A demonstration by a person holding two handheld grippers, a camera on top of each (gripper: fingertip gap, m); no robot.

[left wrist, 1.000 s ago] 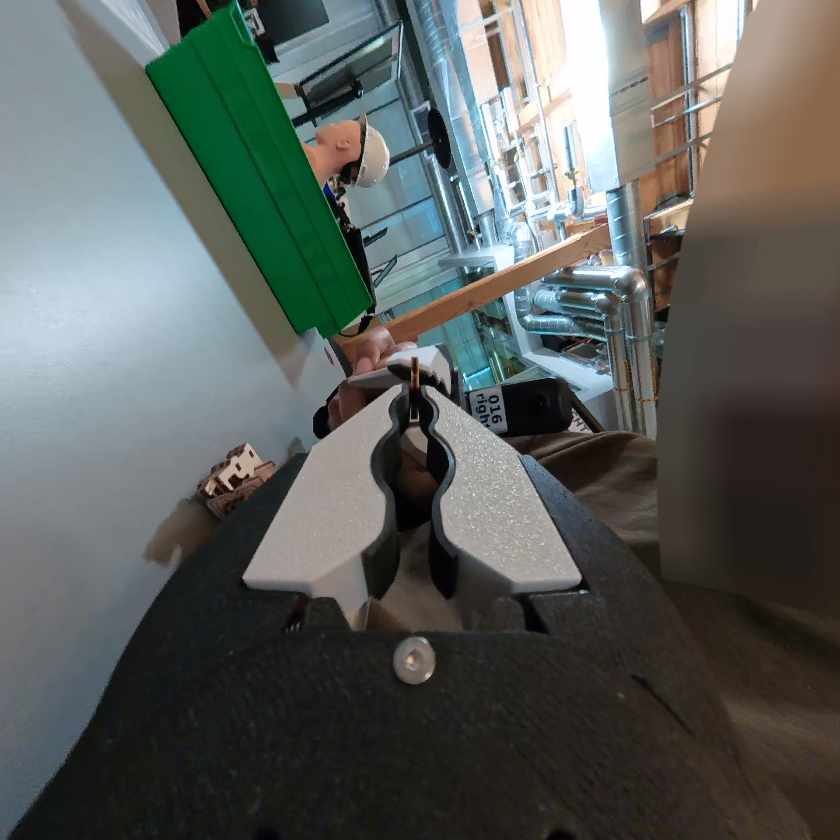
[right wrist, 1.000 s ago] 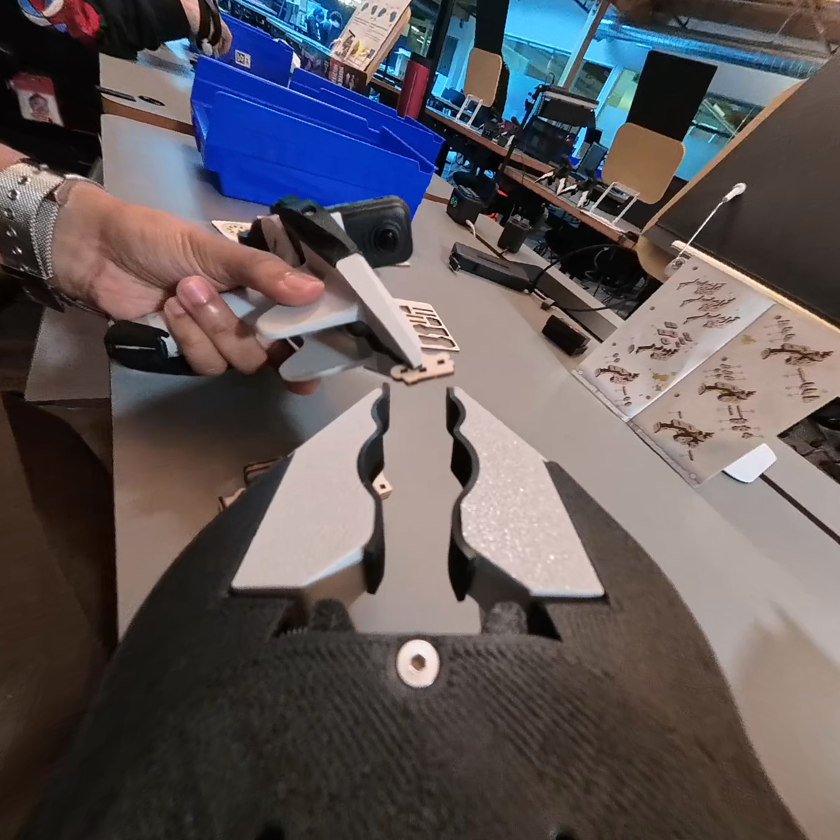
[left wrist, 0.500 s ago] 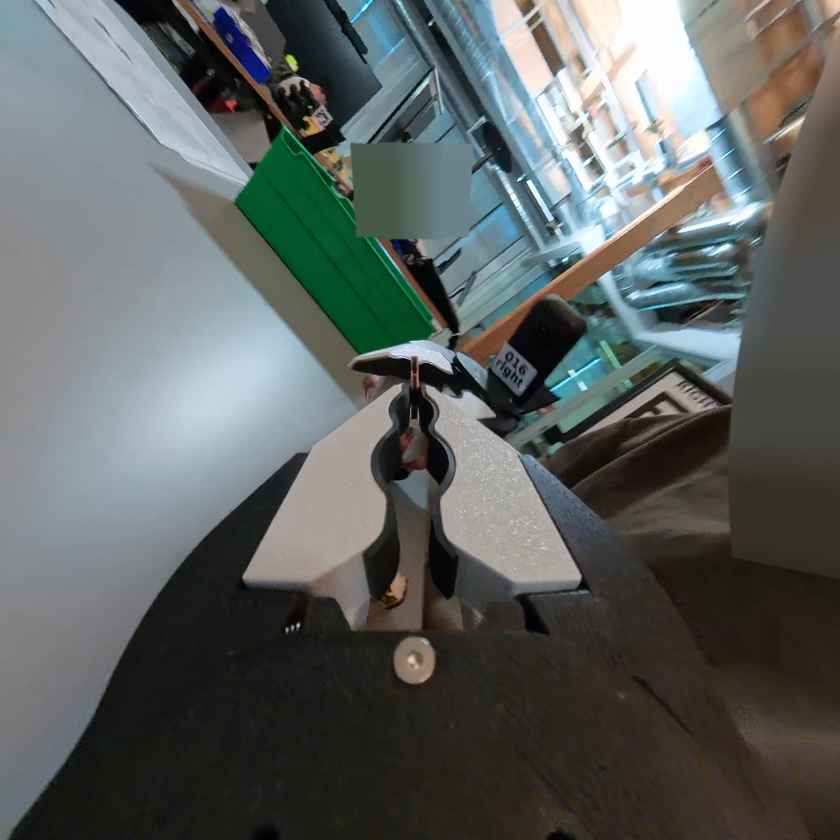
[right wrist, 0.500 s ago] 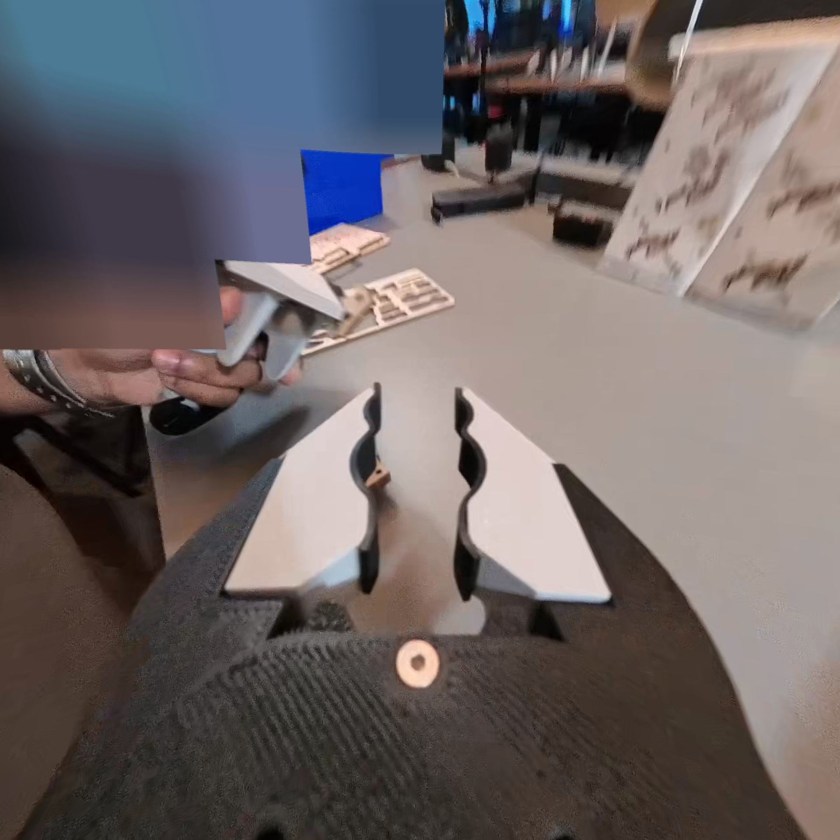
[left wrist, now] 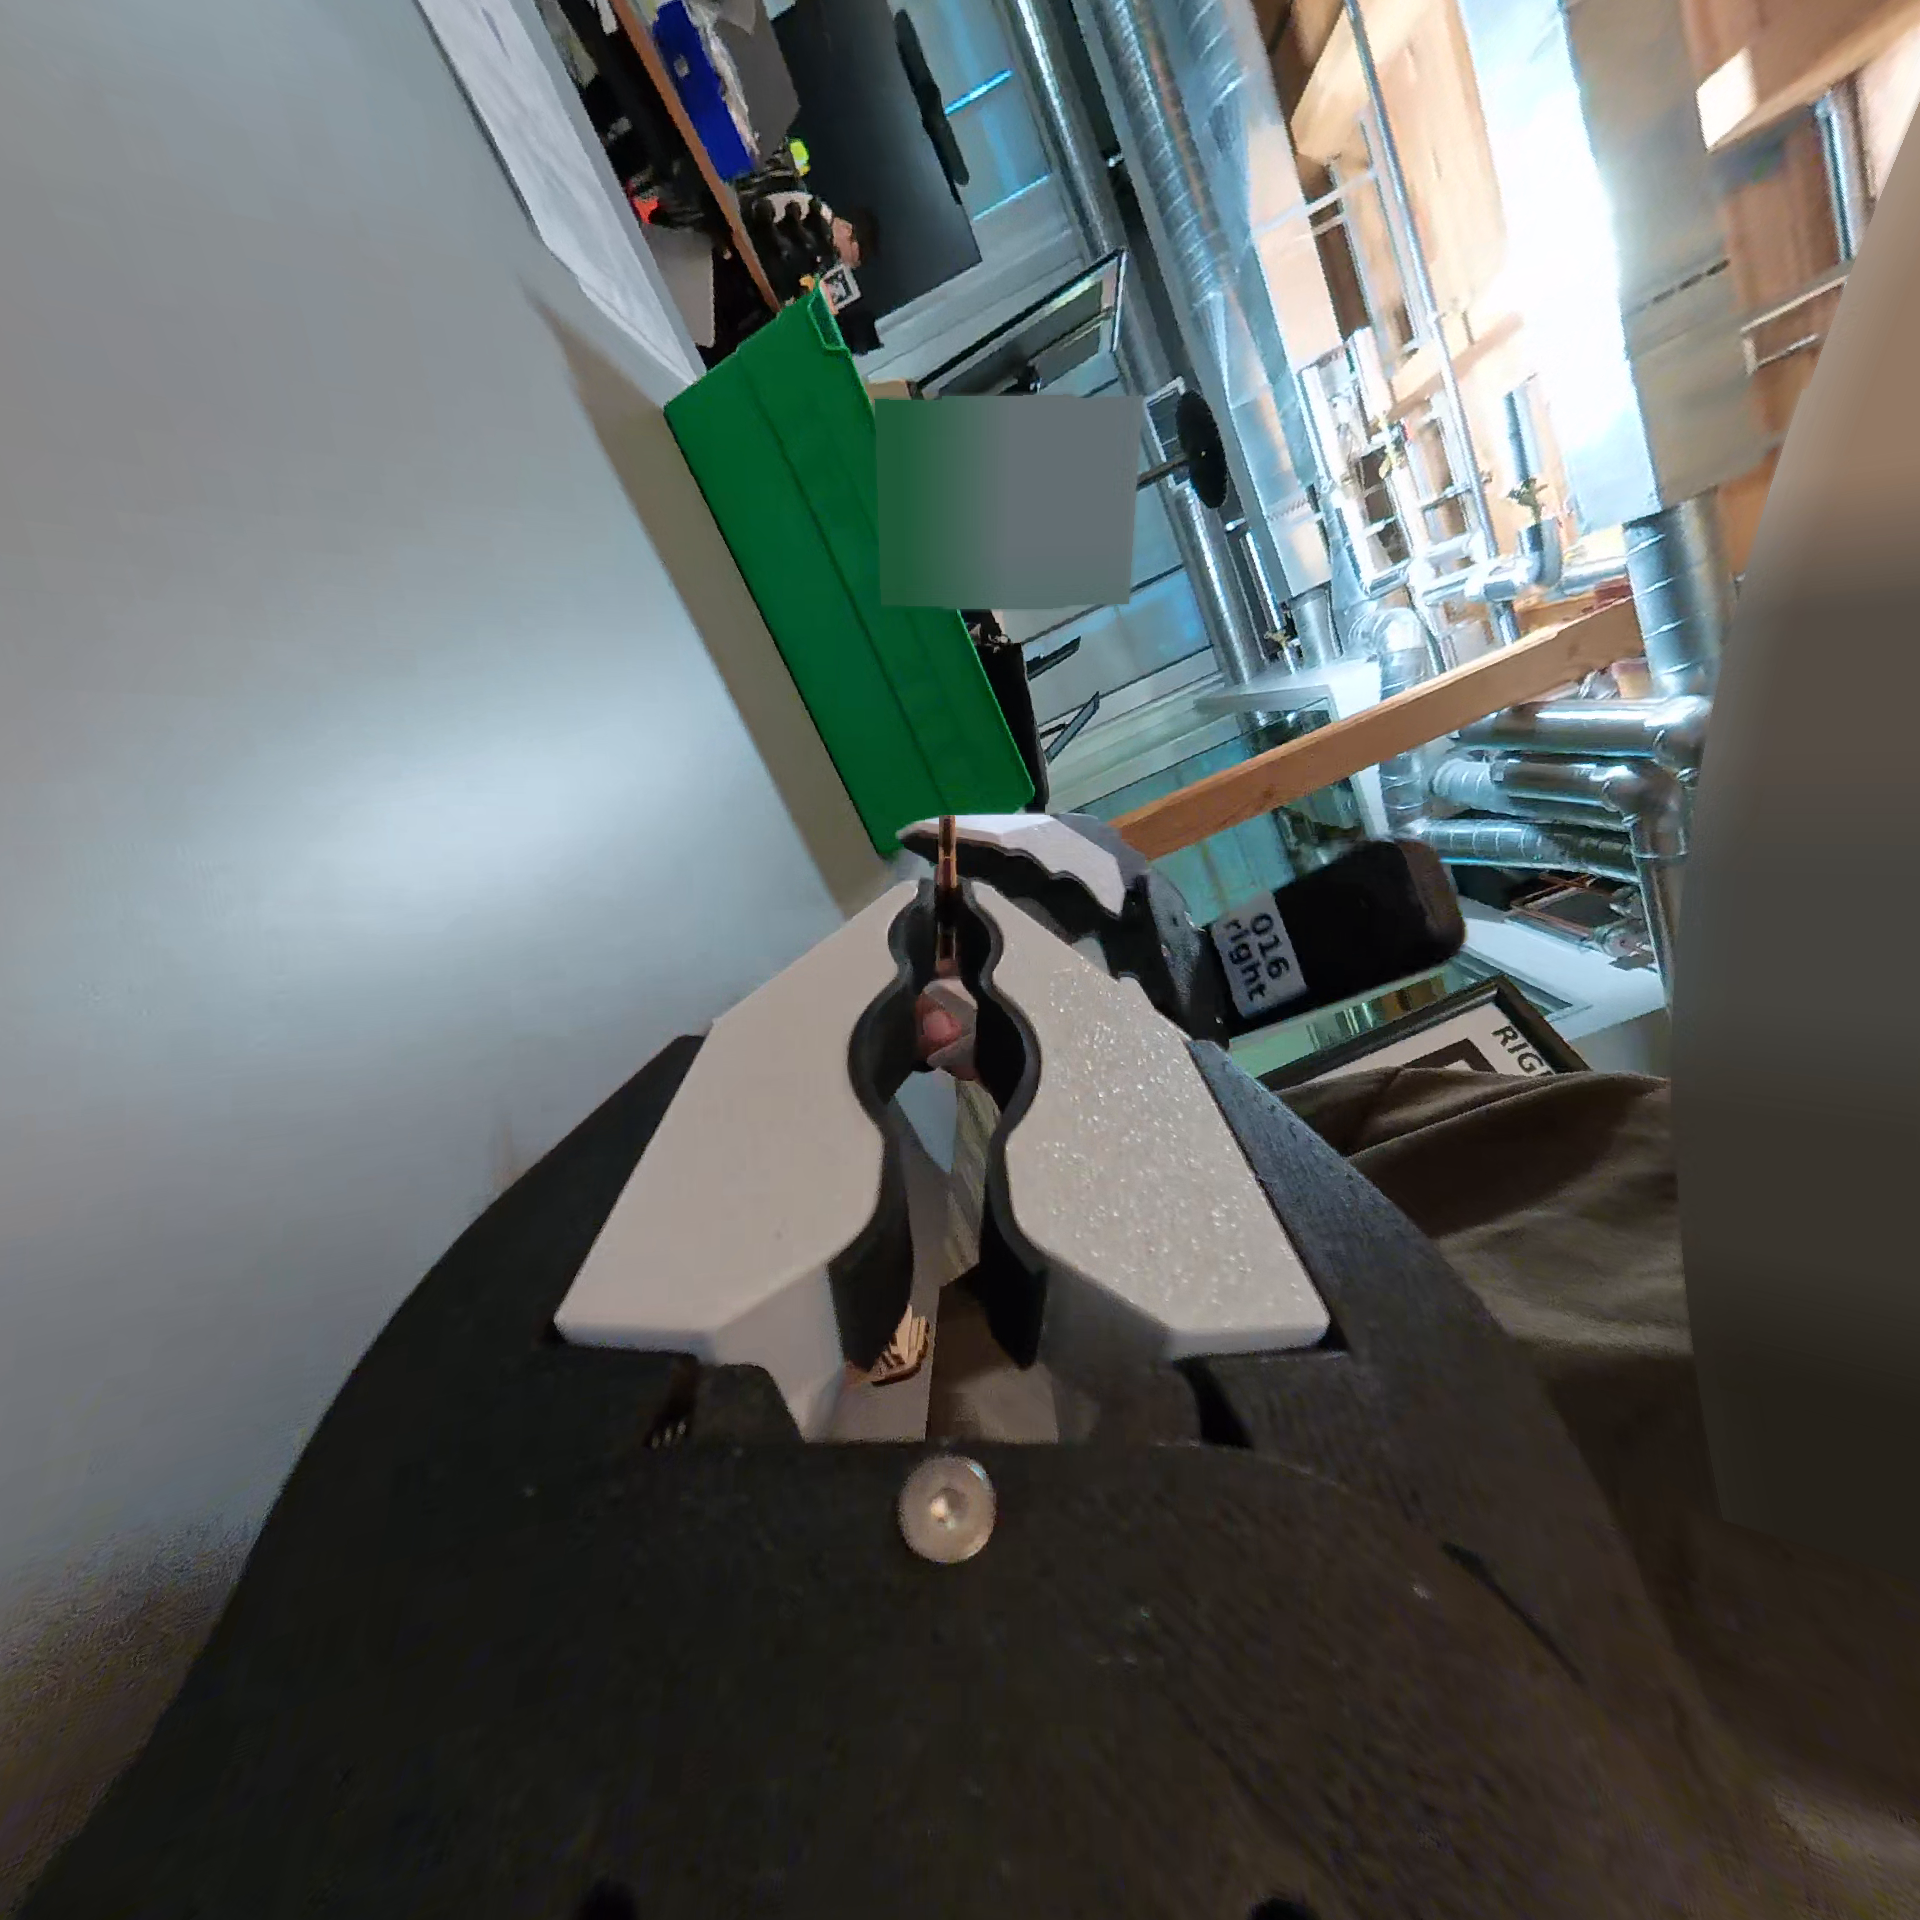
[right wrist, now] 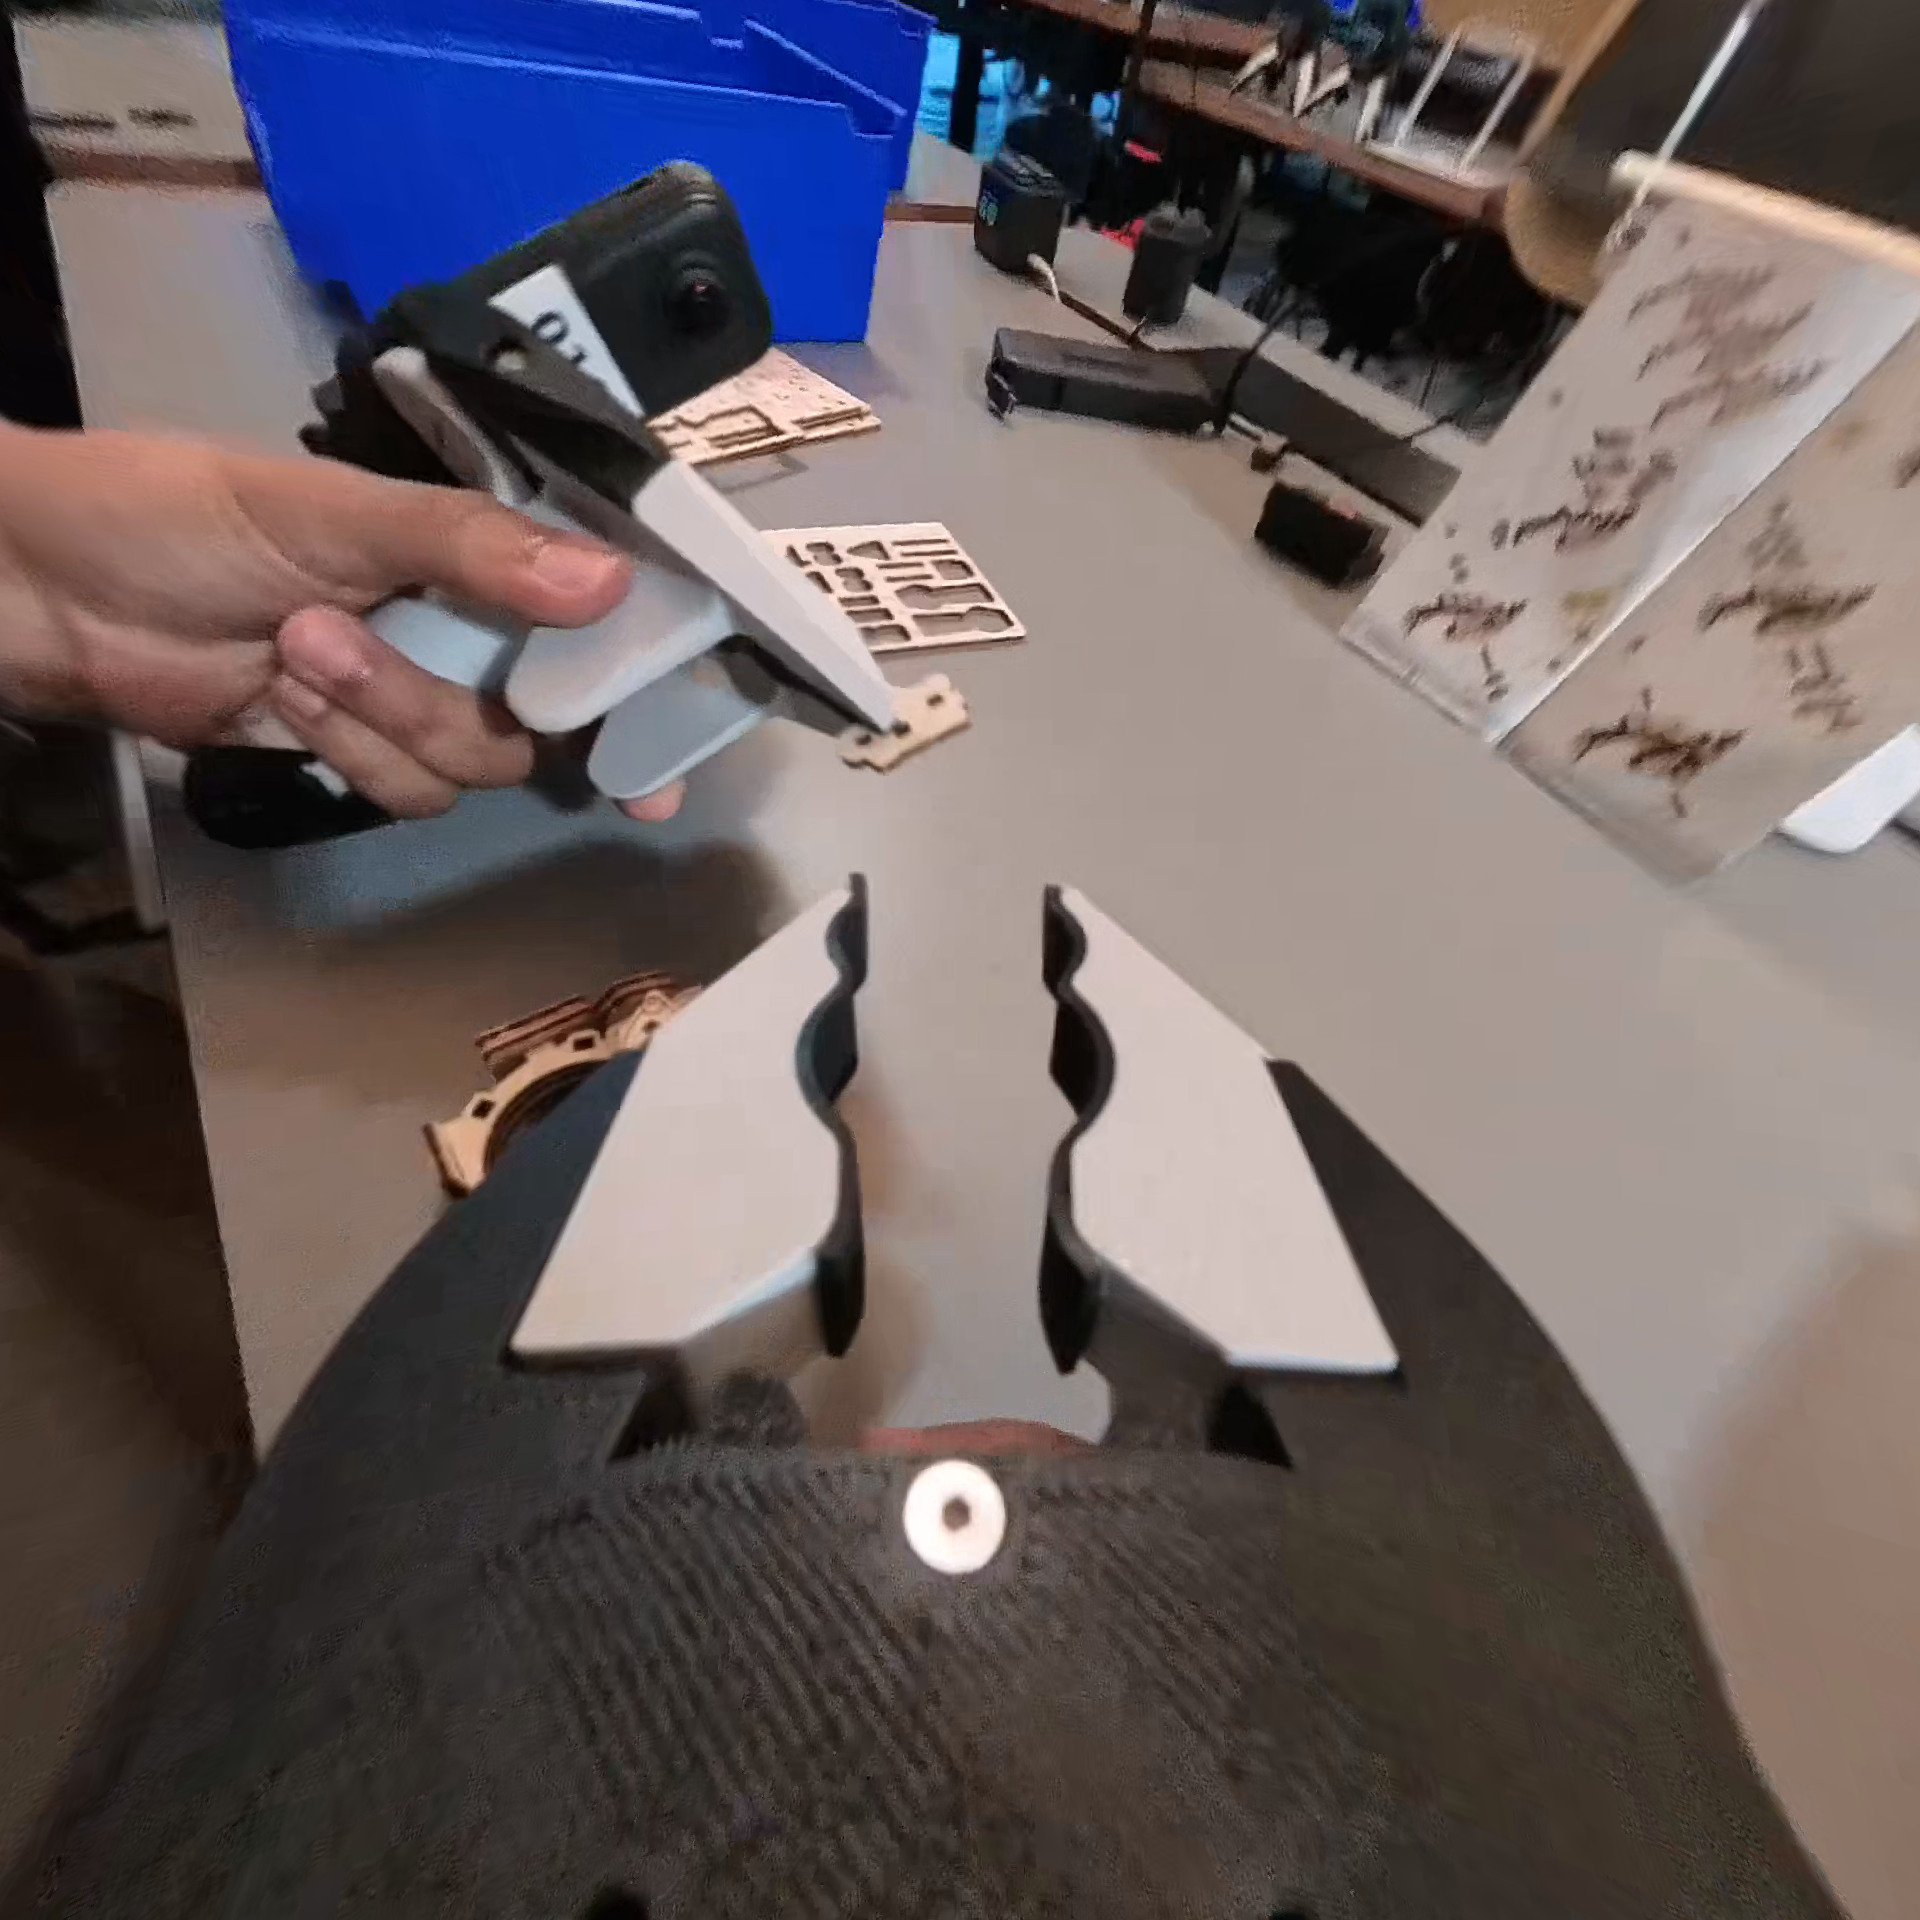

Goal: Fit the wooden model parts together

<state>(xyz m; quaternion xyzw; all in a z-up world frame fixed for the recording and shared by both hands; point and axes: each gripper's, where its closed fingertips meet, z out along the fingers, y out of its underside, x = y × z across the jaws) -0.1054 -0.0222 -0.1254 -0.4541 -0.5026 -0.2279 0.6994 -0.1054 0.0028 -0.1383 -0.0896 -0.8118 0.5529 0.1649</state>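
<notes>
My left gripper (left wrist: 945, 894) is shut on a small flat wooden piece (left wrist: 947, 883), seen edge-on in its own view. The right wrist view shows that gripper (right wrist: 883, 722) held by a hand, the notched wooden piece (right wrist: 914, 719) sticking out of its tips above the grey table (right wrist: 1195, 831). My right gripper (right wrist: 951, 914) is open and empty, just in front of and below the piece. A partly built wooden model (right wrist: 551, 1060) lies on the table left of my right gripper, half hidden by it. The right gripper's fingers (left wrist: 1039, 852) show just beyond the left gripper's tips.
Two punched-out wooden part sheets (right wrist: 899, 603) (right wrist: 769, 416) lie farther back. A blue bin (right wrist: 561, 135) stands at the back left, an instruction sheet stand (right wrist: 1683, 582) at the right. A green bin (left wrist: 831, 603) shows in the left wrist view. Dark devices and cables (right wrist: 1101, 374) lie behind. The grippers are tip to tip, or close to it.
Both views swung: the right wrist view panned left, then back. The left gripper, still holding the piece, now sits closer and higher in the right view. The right gripper stayed open.
</notes>
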